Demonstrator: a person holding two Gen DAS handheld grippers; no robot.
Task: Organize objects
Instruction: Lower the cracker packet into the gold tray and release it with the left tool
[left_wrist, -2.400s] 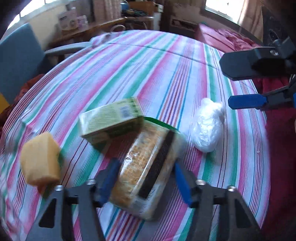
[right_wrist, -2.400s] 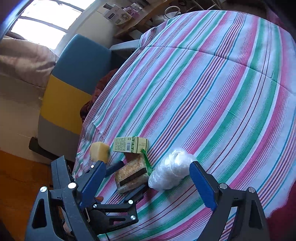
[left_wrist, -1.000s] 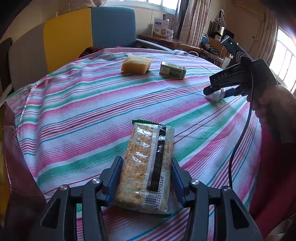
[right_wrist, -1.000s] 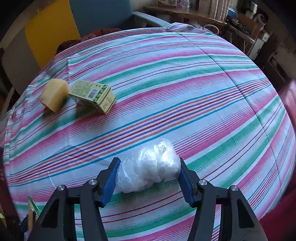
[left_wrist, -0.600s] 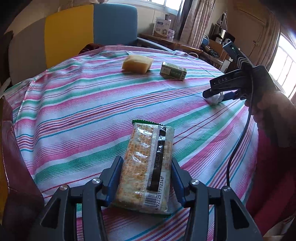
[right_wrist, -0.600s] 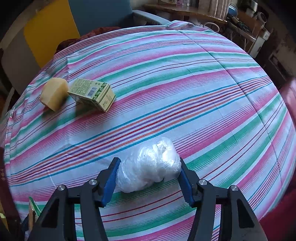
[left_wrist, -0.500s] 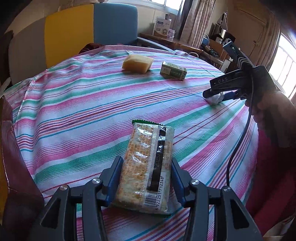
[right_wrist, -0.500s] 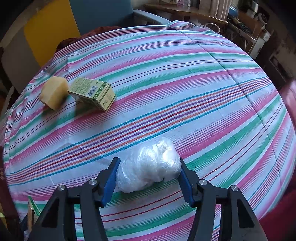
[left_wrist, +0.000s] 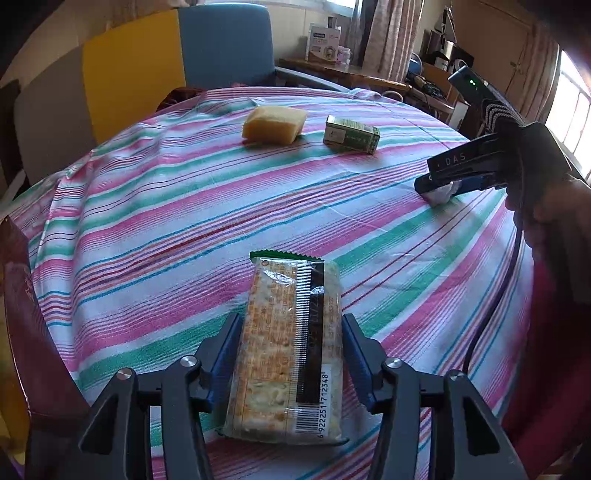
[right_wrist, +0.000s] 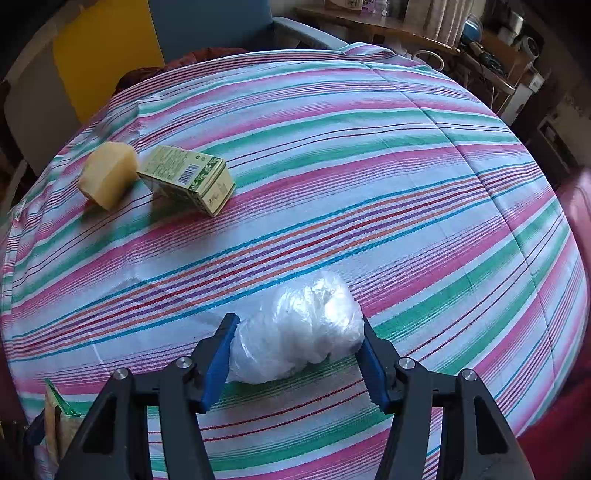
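Hiding most of the plastic bundle (left_wrist: 439, 194), the right gripper (left_wrist: 437, 184) clamps it.

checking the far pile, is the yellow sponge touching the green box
Apart. The left wrist view shows striped cloth between the yellow sponge and the green box.

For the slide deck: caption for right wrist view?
Right claw grips white plastic bag on striped tablecloth.

Two black hand-held grippers with blue finger pads

The left gripper (left_wrist: 290, 354) and the right gripper (right_wrist: 297, 354) have black plastic arms with triangular cut-outs, silver round screws and ribbed blue pads; the right one's body bears white letters "DAS", a green light and a dark cable (left_wrist: 495, 295).
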